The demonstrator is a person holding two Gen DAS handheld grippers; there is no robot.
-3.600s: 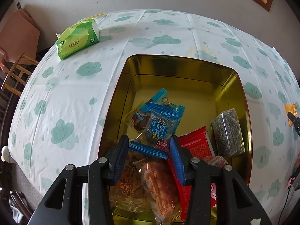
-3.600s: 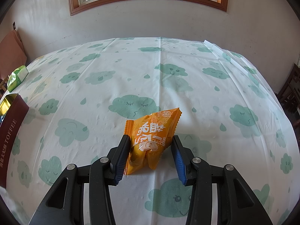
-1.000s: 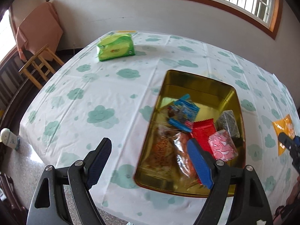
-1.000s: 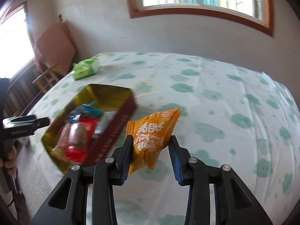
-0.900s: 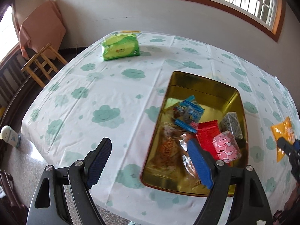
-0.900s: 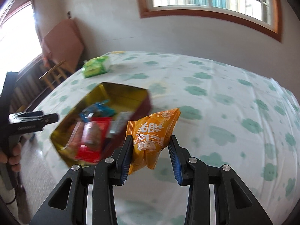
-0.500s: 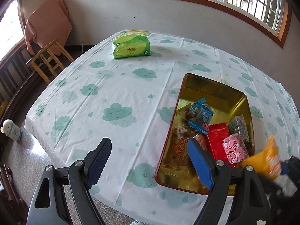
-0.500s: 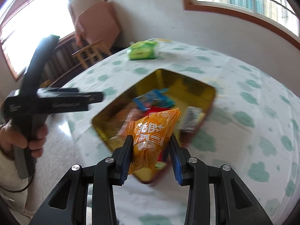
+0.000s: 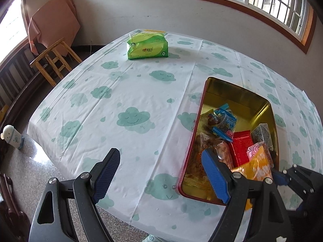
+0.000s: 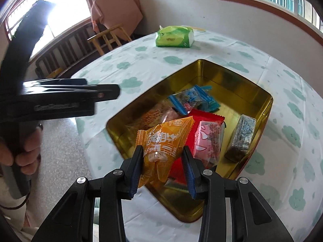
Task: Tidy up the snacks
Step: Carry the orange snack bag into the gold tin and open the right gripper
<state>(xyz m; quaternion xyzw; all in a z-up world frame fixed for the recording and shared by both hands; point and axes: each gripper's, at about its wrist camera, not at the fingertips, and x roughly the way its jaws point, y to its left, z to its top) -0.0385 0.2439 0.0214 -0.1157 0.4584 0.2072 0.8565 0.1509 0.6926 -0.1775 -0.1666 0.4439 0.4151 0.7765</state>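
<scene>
the orange snack packet [image 10: 164, 141] is clamped by the right gripper [image 10: 163, 166] above the near end of the gold tin [image 10: 232, 76]; the left gripper [image 9: 161, 173] is held apart and empty, left of the tin.

An orange snack packet [image 10: 164, 141] hangs upright, pinched at its lower sides above the near end of a gold-lined tin [image 10: 250, 92] that already holds blue, red, pink, clear-wrapped and dark green packets.
</scene>
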